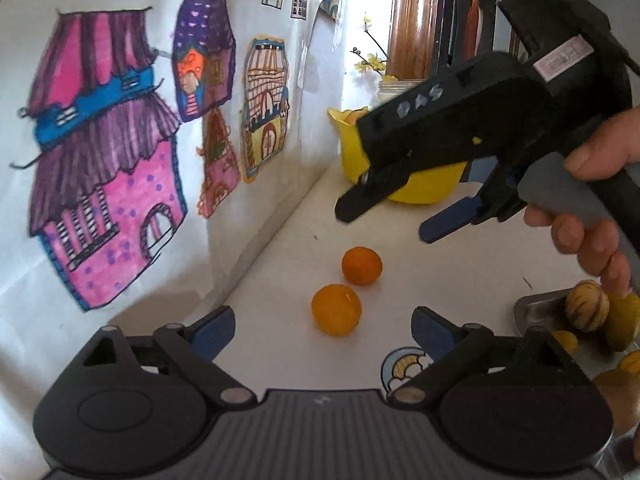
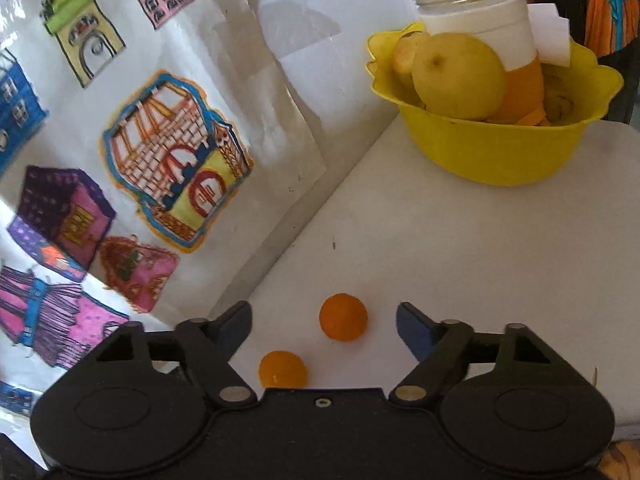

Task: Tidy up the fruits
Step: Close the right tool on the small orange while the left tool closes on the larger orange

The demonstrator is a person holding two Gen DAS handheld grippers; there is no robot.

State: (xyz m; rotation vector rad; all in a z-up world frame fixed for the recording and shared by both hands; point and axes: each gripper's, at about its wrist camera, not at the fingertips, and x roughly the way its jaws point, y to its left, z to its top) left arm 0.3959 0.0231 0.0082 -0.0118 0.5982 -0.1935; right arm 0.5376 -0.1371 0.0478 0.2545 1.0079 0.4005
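Two small oranges lie on the white table: a darker one (image 1: 361, 266) (image 2: 343, 317) farther off and a lighter one (image 1: 336, 309) (image 2: 283, 369) nearer. My left gripper (image 1: 323, 330) is open and empty, with the lighter orange just ahead between its fingers. My right gripper (image 2: 324, 326) is open and empty above the darker orange; it shows in the left wrist view (image 1: 386, 216) held over the table. A yellow bowl (image 2: 496, 148) (image 1: 352, 148) at the back holds a yellow apple (image 2: 458, 76) and other fruit.
A paper wall with coloured house drawings (image 1: 120, 152) stands along the left. A white jar (image 2: 476, 8) stands behind the bowl. A metal tray (image 1: 540, 308) at the right holds a striped fruit (image 1: 587, 306) and yellow fruits. A sticker (image 1: 404, 364) lies on the table.
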